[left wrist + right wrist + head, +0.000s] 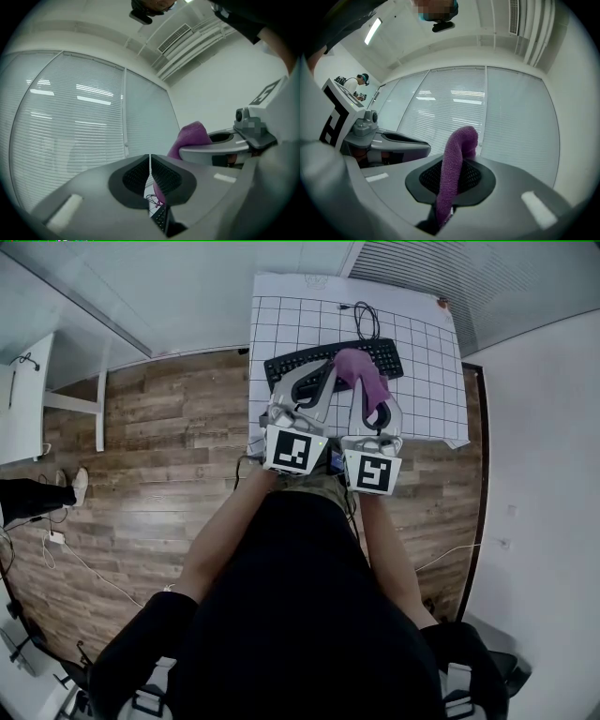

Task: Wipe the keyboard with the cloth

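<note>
Right gripper [451, 180] clamped purple cloth [457, 150] above black keyboard [286, 367]; left gripper [150, 164] jaws closed, empty.

Purple cloth [362, 379], black keyboard [385, 354], white gridded mat [424, 401]

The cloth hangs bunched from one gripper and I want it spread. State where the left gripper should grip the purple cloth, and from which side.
Likely best: the free fold of the purple cloth standing past the right gripper, whose jaws pinch it lower down. Come from its left, where the left gripper is, jaws shut; open them first.
</note>
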